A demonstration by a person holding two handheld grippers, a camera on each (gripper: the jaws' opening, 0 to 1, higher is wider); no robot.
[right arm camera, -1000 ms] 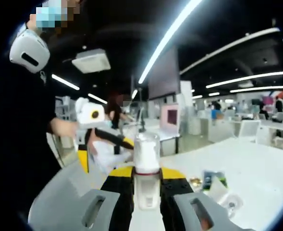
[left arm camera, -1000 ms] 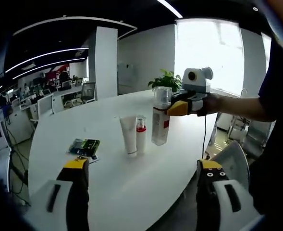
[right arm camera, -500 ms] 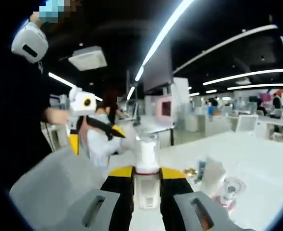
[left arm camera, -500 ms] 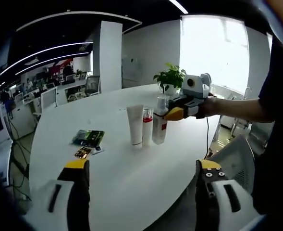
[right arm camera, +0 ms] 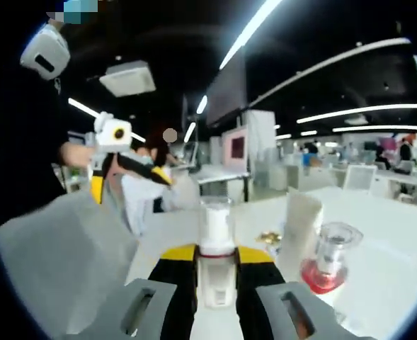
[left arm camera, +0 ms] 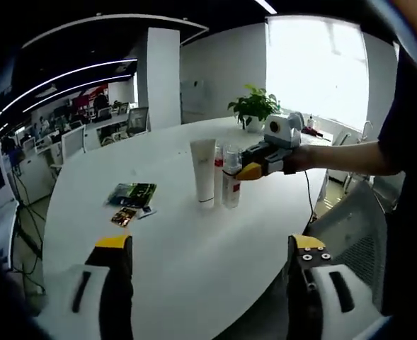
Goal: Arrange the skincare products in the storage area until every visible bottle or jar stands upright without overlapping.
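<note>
Three skincare items stand close together on the white table in the left gripper view: a white tube upright on its cap, a red-banded bottle mostly hidden behind the others, and a clear pump bottle with a red label whose writing is too small to read. The right claw comes in from the right, closed around the pump bottle's upper part. The left claw hangs near the table's edge, jaws spread wide with nothing between them. Flat green and dark packets lie well apart to the left, and a potted plant stands at the far side.

In the right gripper view, the right claw grips the pump bottle below its clear cap. The white tube and the red-banded bottle stand just beside it. The left claw shows further left, held by a hand.
</note>
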